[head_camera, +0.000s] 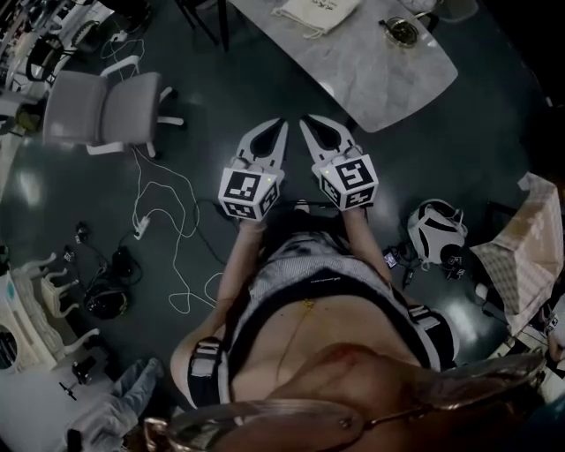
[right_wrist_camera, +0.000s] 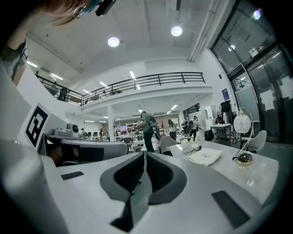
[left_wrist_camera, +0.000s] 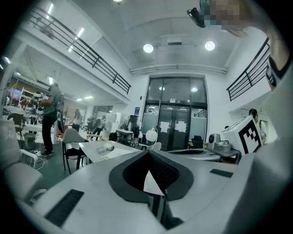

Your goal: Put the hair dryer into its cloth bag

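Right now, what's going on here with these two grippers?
A person stands back from the pale marble-patterned table, holding the left gripper and the right gripper side by side, both shut and empty. The cream cloth bag lies on that table, untouched. The hair dryer can't be clearly made out. Nothing is picked up yet.

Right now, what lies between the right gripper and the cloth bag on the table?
In the head view, only bare dark floor and then bare table top separate the right gripper from the cloth bag.
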{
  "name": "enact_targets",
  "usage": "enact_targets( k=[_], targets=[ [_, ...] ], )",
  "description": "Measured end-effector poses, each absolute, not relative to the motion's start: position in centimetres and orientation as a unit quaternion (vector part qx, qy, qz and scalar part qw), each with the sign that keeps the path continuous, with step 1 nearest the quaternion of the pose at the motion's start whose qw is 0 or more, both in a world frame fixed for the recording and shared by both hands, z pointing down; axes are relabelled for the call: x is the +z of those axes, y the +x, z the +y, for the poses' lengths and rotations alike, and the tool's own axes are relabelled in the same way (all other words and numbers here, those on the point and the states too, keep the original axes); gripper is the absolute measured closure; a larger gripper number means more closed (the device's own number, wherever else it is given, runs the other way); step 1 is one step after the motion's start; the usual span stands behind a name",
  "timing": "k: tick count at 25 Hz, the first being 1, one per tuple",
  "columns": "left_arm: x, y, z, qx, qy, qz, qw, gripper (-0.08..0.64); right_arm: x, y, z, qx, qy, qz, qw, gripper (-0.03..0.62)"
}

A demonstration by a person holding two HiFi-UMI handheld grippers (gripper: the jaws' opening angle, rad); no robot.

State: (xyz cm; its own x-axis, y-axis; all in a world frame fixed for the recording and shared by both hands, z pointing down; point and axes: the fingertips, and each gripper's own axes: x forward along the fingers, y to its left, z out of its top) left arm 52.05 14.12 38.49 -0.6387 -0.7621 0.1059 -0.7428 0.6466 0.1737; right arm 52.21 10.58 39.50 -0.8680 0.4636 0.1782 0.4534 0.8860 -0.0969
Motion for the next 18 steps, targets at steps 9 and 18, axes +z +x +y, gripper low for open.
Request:
enact_targets(
  k=[9,18],
  targets=[
    [37.9,47.3,15.8,-0.094,0.417,-0.903,0.044,0.571,39.5,47.6,12.3,-0.005,-0.237,-0.968,0.085,0.522],
    [39.4,39.5,17.2,-0.069,0.421,-0.901,0.077,0.568,39.5,40.2,14.9,-0.017,-0.241,-0.967,0.083,0.522]
  ],
)
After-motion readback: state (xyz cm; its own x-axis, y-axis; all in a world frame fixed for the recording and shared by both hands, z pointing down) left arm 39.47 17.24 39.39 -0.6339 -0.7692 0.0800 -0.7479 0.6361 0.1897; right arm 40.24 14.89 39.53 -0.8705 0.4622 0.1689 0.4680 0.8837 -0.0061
